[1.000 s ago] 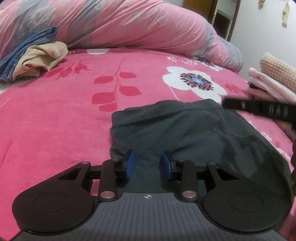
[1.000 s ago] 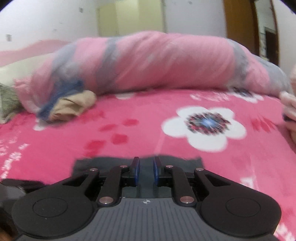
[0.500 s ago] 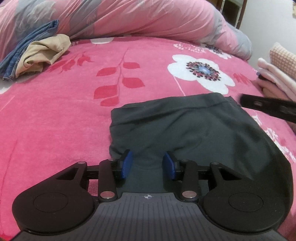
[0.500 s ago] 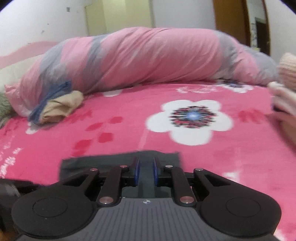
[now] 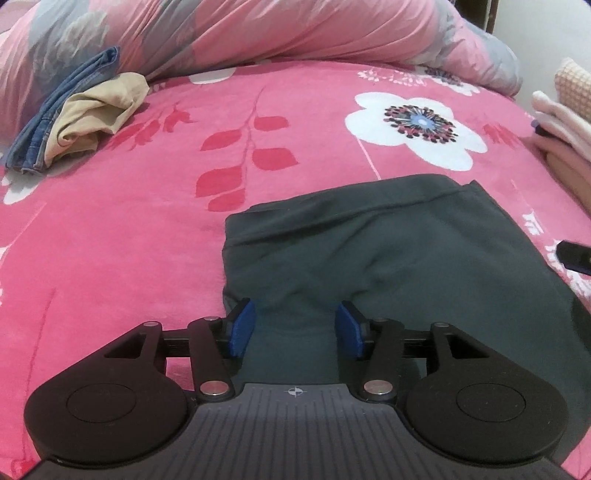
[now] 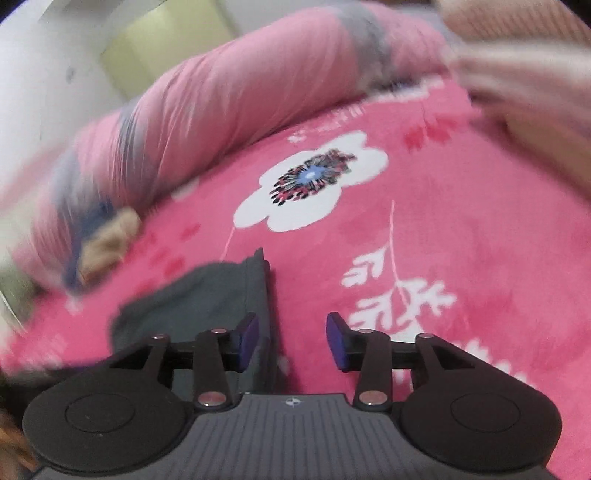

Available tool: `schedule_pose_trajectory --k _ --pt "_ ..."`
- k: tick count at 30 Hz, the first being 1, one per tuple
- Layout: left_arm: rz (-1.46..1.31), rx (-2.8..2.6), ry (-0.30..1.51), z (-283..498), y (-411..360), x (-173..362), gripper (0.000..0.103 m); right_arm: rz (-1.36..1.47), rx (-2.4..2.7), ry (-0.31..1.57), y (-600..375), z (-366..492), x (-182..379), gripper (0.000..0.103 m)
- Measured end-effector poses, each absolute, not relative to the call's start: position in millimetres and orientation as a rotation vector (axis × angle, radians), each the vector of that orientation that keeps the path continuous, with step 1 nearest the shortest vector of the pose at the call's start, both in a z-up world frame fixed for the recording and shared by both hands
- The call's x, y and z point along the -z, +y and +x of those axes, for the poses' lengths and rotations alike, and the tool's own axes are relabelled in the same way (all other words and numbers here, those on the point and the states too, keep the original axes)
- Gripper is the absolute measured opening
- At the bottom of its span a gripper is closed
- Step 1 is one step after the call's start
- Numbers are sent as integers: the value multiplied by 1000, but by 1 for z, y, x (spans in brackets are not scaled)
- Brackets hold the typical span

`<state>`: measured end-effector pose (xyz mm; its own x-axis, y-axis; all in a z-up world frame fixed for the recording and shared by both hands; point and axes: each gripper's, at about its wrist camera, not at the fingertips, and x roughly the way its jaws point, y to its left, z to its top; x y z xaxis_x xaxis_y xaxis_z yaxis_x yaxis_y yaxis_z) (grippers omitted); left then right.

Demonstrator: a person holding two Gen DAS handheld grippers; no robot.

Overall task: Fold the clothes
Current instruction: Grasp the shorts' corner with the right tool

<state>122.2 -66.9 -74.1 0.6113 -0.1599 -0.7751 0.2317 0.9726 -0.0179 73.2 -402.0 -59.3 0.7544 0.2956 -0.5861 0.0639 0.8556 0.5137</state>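
A dark grey garment [image 5: 399, 258] lies folded on the pink flowered bedspread [image 5: 129, 229]. My left gripper [image 5: 293, 328] is open, its blue pads on either side of a bunched ridge of the garment's near edge. My right gripper [image 6: 291, 341] is open over the garment's right edge [image 6: 221, 295], holding nothing. That view is blurred by motion. The tip of the right gripper shows at the left wrist view's right edge [image 5: 576, 254].
A rolled pink and grey quilt [image 5: 277, 33] lies along the back of the bed. Blue jeans [image 5: 55, 107] and a beige garment [image 5: 96, 118] are heaped at the far left. Folded pale clothes [image 5: 561, 122] are stacked at the right.
My right gripper has opened, let go of the garment and swung to the right. My left gripper has opened wider. The garment's far fold now lies flat on the bed.
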Motion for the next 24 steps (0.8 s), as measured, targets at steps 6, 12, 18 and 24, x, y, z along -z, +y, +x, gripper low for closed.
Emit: schedule_pose_trajectory --k 6,12,18,24 --pt "108 202 881 121 -69 74 60 803 -270 808 -422 99 89 53" --pt "129 193 885 121 -73 73 60 904 -390 863 -410 138 102 56" --pt "130 193 887 122 -72 73 62 888 -477 917 -379 174 105 62" --pt "92 205 891 124 -64 75 67 941 -513 934 -376 183 109 63"
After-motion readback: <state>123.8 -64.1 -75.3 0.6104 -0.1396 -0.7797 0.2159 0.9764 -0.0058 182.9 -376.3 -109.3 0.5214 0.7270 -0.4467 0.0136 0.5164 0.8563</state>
